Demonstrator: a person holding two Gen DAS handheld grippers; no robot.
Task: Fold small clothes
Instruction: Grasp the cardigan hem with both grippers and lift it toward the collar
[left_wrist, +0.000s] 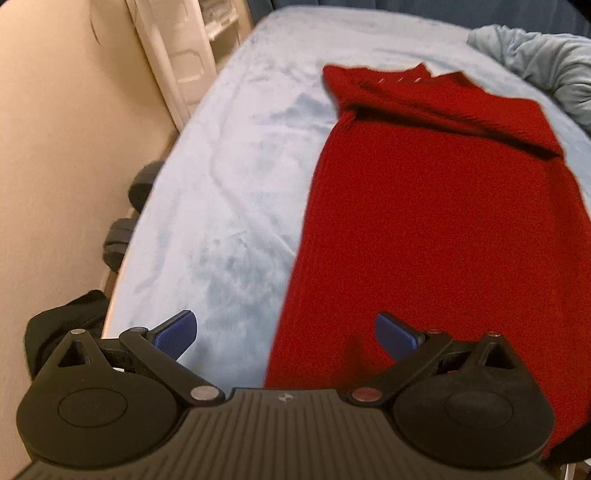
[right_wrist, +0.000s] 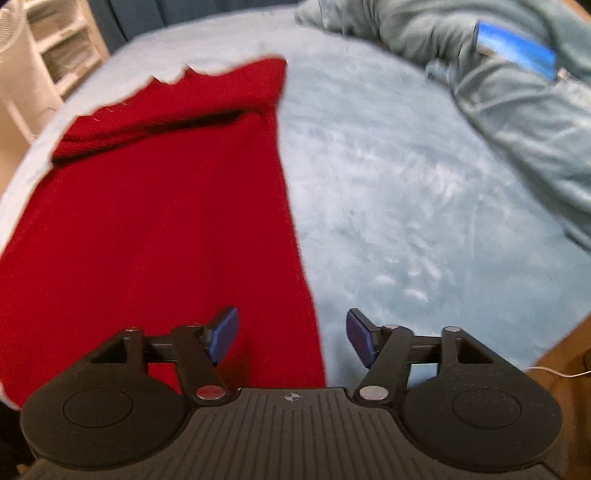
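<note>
My right claw (right_wrist: 291, 338) points down at the bed, jaws apart with nothing between them. The red knit (right_wrist: 155, 221) lies flat on the pale blue blanket (right_wrist: 406, 221), its right edge under my left pad (right_wrist: 223, 334). A rumpled duvet (right_wrist: 517, 110) lies beyond.

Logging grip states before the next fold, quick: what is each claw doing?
Left claw: open, holding nothing, over the red garment's near edge.
Right claw: open, holding nothing.
</note>
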